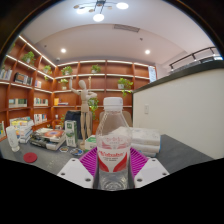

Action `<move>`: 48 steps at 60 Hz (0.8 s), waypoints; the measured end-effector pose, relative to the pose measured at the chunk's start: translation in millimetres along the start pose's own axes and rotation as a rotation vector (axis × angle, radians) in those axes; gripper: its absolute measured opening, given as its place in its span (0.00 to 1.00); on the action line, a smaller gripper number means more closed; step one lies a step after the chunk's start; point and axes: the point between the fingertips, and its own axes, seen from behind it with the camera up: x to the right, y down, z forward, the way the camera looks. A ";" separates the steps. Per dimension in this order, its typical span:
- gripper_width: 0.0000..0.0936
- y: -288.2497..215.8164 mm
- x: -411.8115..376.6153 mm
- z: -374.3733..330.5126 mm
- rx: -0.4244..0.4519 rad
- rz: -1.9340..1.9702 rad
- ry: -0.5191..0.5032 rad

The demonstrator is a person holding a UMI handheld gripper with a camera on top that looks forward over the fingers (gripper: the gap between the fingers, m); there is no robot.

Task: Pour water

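Holding the bottle (pixel 113 140) upright between the gripper (pixel 113 166) fingers, you had the first step of the pour in hand: both pink pads (pixel 90 162) sat tight against the bottle's red label, one at its 9 o'clock side and one at its 3 o'clock side, with no gap showing, so the fingers were closed only as far as the bottle's width allowed. The cap (pixel 113 101) stood at 12 o'clock from the label and looked to be on; if so, unscrewing was still ahead of you. Whether the bottle rested on the table (pixel 178 152) or hung just above it could not be told, because its base was hidden between the fingers. No tilt had begun, and no cup or glass to receive the water could be made out; the clutter (pixel 40 140) on the table at about 10 o'clock from the bottle was too small to name. The shelves (pixel 95 85) ran well beyond, at 12 o'clock. By my reading, the grasp was done, and finding a vessel, tipping and pouring all remained.
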 end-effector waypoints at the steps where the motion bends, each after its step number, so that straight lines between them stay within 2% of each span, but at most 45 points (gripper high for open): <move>1: 0.46 0.5 -0.4 0.1 -0.002 0.003 -0.001; 2: 0.43 0.8 -0.8 0.2 -0.002 0.005 -0.002; 4: 0.43 1.2 -0.9 -0.7 -0.002 0.006 0.002; 5: 0.37 1.0 -1.0 -0.1 -0.001 0.002 0.003; 23: 0.37 -2.1 -20.8 -0.4 -0.031 -0.080 -0.001; 36: 0.37 -24.3 -142.9 -2.7 0.000 -0.443 -0.117; 48: 0.37 -33.7 -259.6 4.6 0.051 -0.927 -0.149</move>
